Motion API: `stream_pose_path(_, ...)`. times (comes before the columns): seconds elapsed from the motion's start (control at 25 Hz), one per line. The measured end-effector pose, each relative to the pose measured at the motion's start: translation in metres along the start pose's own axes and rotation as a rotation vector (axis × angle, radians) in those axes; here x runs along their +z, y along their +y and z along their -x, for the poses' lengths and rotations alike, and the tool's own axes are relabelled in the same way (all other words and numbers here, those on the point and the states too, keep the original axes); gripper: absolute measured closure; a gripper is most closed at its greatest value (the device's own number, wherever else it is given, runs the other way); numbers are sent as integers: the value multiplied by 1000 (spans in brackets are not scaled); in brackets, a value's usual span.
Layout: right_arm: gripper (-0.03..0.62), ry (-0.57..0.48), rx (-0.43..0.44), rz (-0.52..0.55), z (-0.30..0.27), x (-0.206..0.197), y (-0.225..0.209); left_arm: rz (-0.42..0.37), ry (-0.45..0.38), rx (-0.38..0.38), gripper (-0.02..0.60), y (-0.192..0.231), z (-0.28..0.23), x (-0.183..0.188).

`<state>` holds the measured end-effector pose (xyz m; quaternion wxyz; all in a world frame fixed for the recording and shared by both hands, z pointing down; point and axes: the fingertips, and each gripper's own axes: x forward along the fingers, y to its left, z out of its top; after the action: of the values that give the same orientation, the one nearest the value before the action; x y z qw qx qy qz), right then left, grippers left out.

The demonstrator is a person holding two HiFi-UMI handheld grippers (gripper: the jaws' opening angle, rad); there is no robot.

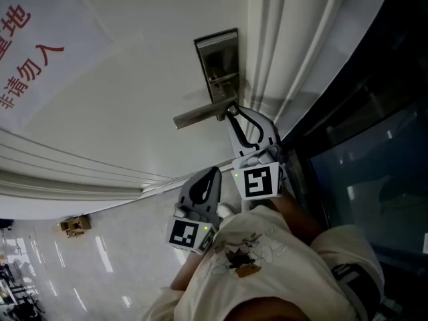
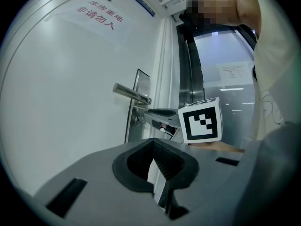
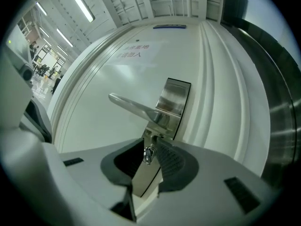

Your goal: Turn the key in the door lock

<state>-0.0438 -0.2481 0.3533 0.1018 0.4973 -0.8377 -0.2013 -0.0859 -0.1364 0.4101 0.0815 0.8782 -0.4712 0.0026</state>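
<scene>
Key point(image 3: 148, 154): seated in the lock plate point(image 3: 172, 106) just under the lever handle point(image 3: 134, 108), lower centre of the right gripper view. The shaft runs into the door point(image 3: 103, 74) and the head stands out toward the camera. The head runs roughly up-down in the frame, with a slight tilt.

Right claw point(image 3: 149, 157): narrowed to about the width of the key head, which sits between the tips. The dark pad is on its left and the ribbed pad point(image 3: 170, 160) on its right, with no gap visible on either side, so I read it as pinching the key. In the head view this claw point(image 1: 232, 112) reaches up to the plate point(image 1: 217, 60), directly beneath the handle point(image 1: 200, 115), at frame centre.

Left claw point(image 2: 153, 150): tips pressed together and nothing between them. Only a thin sliver of door shows lower down between the pads. In the head view it point(image 1: 212, 174) is lower centre, below the right claw, clear of the door hardware and touching nothing.

Red lettering on a sheet point(image 1: 27, 52) is at the upper left of the head view.
</scene>
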Motion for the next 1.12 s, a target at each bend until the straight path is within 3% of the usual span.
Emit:
stream_pose_path(0.2,509,79,4,94,-13,-13,7,9,17,9,578,7,-2,5)
stream_pose_path(0.36,558,119,11,96,-21,-23,10,-5,4,7,580,11,-2,7)
stream_pose_path(0.6,568,120,2,82,-21,-22,9,-10,-1,22,578,19,0,13)
stream_pose_path(1.12,566,47,38,-201,-21,-22,5,-3,-21,13,578,22,4,13)
